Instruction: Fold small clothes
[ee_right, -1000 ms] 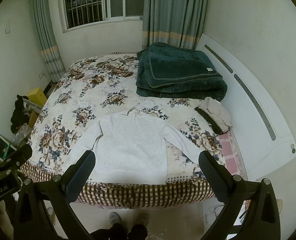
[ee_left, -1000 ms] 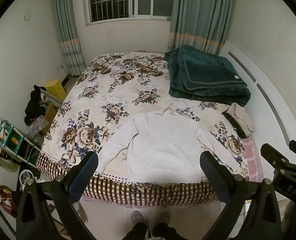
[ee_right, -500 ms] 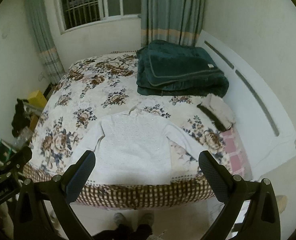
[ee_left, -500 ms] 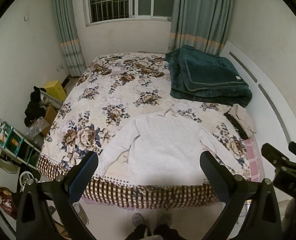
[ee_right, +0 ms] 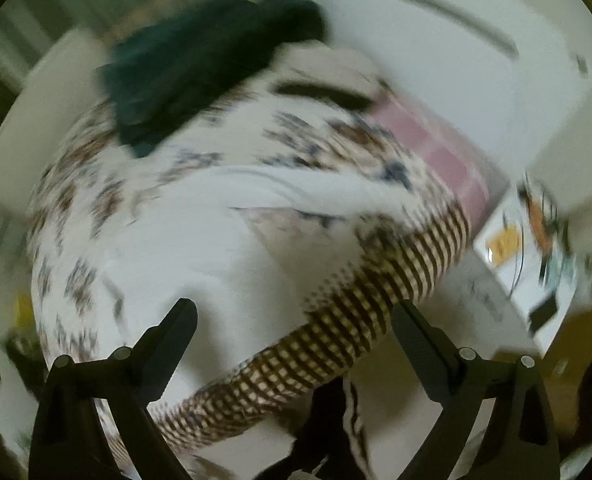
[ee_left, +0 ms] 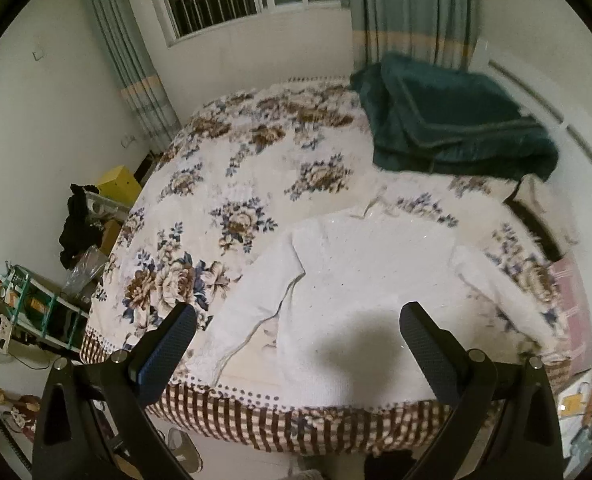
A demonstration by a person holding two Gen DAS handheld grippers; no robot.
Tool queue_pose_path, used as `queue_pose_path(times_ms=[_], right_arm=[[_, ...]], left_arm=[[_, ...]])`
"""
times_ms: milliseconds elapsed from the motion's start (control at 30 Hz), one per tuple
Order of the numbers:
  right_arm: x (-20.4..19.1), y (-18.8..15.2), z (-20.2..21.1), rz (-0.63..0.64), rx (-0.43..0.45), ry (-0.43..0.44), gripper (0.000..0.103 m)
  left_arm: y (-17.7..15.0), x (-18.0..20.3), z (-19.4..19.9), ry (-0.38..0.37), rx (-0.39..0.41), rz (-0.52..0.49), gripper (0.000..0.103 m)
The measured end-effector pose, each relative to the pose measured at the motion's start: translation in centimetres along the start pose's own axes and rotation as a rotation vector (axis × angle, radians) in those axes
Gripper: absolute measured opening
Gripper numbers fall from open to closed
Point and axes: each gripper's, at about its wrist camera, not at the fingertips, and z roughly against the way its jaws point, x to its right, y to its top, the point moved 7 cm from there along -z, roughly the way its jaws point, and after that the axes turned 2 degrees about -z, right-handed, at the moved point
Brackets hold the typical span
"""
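A small white long-sleeved sweater [ee_left: 359, 280] lies flat, front up, near the foot edge of the floral bed [ee_left: 232, 184], sleeves spread to both sides. My left gripper [ee_left: 296, 340] is open and empty, hovering above the sweater's hem. In the blurred right wrist view the sweater [ee_right: 200, 264] shows with its right sleeve [ee_right: 335, 196] reaching toward the bed corner. My right gripper [ee_right: 296, 336] is open and empty, above the bed's checked edge [ee_right: 335, 340].
A folded dark green blanket [ee_left: 447, 128] lies at the bed's far right. A beige and black garment [ee_left: 543, 212] lies by the right edge. A cluttered shelf [ee_left: 36, 308] and yellow box [ee_left: 118, 184] stand left of the bed. Papers [ee_right: 527, 248] lie on the floor at right.
Both grippers have moved closer to the bed and lower. The right gripper has swung and tilted sharply toward the bed's right corner, blurring its view. Both stay open.
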Motion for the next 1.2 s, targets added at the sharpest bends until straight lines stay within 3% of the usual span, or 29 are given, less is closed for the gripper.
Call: queue_pose_path(times_ms=[200, 433, 567, 667, 767, 800, 833, 933, 1067, 1200], right_arm=[[12.6, 7.3, -15.8, -0.293, -0.108, -0.009, 0.099], [24.2, 12.2, -33.2, -0.471, -0.130, -0.161, 0.099], [27.6, 14.5, -41.4, -0.545, -0.123, -0.088, 0.099], [27.6, 15.5, -44.5, -0.543, -0.115, -0.025, 0.089], [26.3, 16.2, -46.4, -0.485, -0.146, -0.019, 0.054], [25.8, 16.7, -46.2, -0.439, -0.132, -0.034, 0.026], [25.2, 17.1, -45.7, -0.405, -0.119, -0.042, 0.012], [24.7, 19.4, -43.4, -0.369, -0.051, -0.026, 0.011], [26.6, 23.1, -40.4, -0.401, 0.048, -0.074, 0.011], [27.8, 23.3, -42.1, -0.445, -0.060, -0.079, 0.044]], left_arm=[[-1.1, 5.1, -10.5, 0.044, -0.099, -0.008, 0.103], [-6.4, 11.3, -25.3, 0.057, -0.307, 0.000, 0.103], [-8.4, 14.2, -31.1, 0.056, -0.361, -0.051, 0.103], [-9.1, 15.8, -34.4, 0.039, -0.366, -0.063, 0.103], [-9.3, 17.2, -37.1, 0.031, -0.369, -0.065, 0.103], [-9.3, 17.6, -37.7, 0.031, -0.367, -0.065, 0.103], [-8.9, 18.1, -38.3, 0.028, -0.362, -0.062, 0.103], [-8.2, 19.0, -39.0, 0.020, -0.350, -0.060, 0.103], [-7.4, 19.8, -38.9, 0.002, -0.331, -0.049, 0.103], [-7.1, 20.3, -39.1, -0.013, -0.336, -0.024, 0.103]])
